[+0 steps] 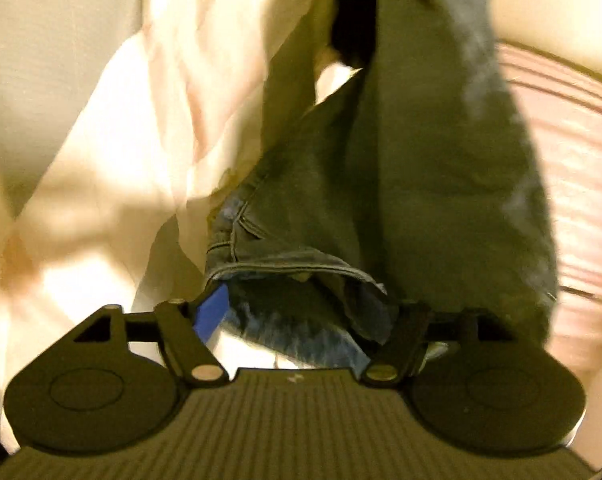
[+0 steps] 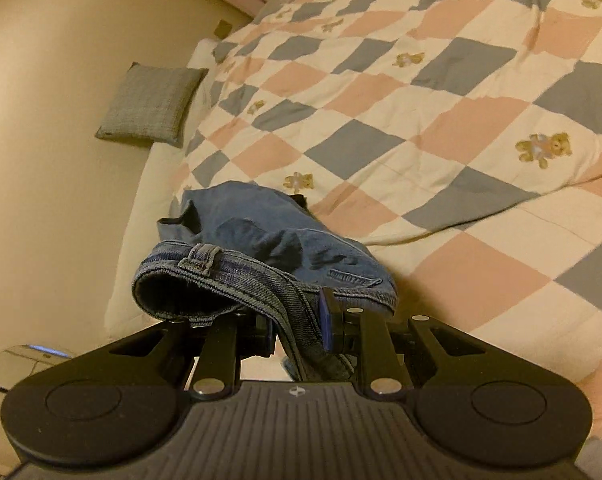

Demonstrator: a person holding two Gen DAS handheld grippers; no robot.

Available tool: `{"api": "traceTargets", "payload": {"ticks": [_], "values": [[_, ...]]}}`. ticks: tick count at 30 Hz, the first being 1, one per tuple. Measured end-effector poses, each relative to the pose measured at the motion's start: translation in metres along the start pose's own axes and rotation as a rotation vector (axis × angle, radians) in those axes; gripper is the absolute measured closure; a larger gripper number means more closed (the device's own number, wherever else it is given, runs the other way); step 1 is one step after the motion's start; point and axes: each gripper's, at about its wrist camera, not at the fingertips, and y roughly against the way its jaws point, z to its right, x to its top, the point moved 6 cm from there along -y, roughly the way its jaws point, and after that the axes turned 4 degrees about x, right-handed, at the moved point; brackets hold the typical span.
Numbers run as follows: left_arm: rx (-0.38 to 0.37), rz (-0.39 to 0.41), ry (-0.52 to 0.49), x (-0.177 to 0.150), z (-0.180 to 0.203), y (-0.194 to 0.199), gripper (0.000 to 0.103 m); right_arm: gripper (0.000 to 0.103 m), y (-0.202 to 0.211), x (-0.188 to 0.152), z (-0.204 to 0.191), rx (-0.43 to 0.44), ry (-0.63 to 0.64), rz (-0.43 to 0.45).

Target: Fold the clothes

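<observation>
Blue denim jeans fill both views. In the right wrist view my right gripper [image 2: 297, 324] is shut on the waistband [image 2: 221, 276], near a belt loop. The rest of the jeans [image 2: 285, 236] bunches ahead of it, above the checked quilt [image 2: 441, 128]. In the left wrist view a leg of the jeans [image 1: 421, 152] stretches away from the camera, and its stitched hem [image 1: 285, 268] lies across my left gripper [image 1: 305, 312]. Those fingers stand wide apart. Only the blue pad of the left finger [image 1: 211, 314] shows, since denim covers the right one. This view is blurred.
The quilt, patterned with teddy bears, covers a bed beside a beige wall [image 2: 41, 120]. A grey cushion [image 2: 153, 106] leans against that wall at the bed's edge. A small white device [image 2: 25, 360] sits low on the left. Cream fabric [image 1: 101, 160] and pink striped cloth [image 1: 573, 180] flank the jeans.
</observation>
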Motion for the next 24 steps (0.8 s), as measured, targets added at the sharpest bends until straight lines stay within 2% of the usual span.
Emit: {"api": "traceTargets", "payload": {"ticks": [3,4,5,7,10,15,16,17,18,19,20,22,24], "values": [[-0.002,0.062,0.017,-0.016,-0.009,0.021,0.017,0.081,-0.004,0.007,0.005,0.010,-0.001,-0.027],[0.004,0.081,0.034,-0.020,-0.013,0.023,0.009,0.081,-0.005,0.008,0.006,0.014,-0.008,-0.034],[0.013,0.097,0.073,-0.021,-0.020,0.020,0.006,0.081,-0.006,0.008,0.006,0.017,-0.014,-0.041],[0.028,0.124,0.156,-0.022,-0.035,0.013,0.006,0.081,-0.008,0.008,0.006,0.022,-0.022,-0.055],[-0.005,0.124,0.294,-0.019,-0.055,-0.015,0.006,0.081,-0.012,0.010,0.005,0.017,-0.016,-0.070],[-0.086,0.143,0.376,-0.005,-0.047,-0.052,0.008,0.081,-0.016,0.016,0.007,0.002,-0.022,-0.078],[-0.096,0.128,0.370,-0.002,-0.045,-0.056,0.014,0.081,-0.016,0.018,0.008,0.001,-0.024,-0.078],[-0.095,0.114,0.356,0.000,-0.041,-0.060,0.026,0.081,-0.017,0.020,0.009,0.000,-0.027,-0.078],[-0.074,0.102,0.324,-0.001,-0.035,-0.061,0.030,0.081,-0.018,0.022,0.010,0.001,-0.030,-0.077],[-0.052,0.098,0.292,-0.001,-0.029,-0.061,0.041,0.081,-0.018,0.024,0.011,0.003,-0.028,-0.073],[-0.030,0.108,0.260,0.000,-0.024,-0.057,0.063,0.081,-0.017,0.027,0.011,0.001,-0.016,-0.066],[0.011,0.138,0.187,0.000,-0.012,-0.047,0.069,0.081,-0.014,0.032,0.011,0.006,0.003,-0.061],[0.047,0.216,0.028,-0.005,0.016,-0.018,0.074,0.082,-0.008,0.035,0.009,0.024,0.020,-0.063]]}}
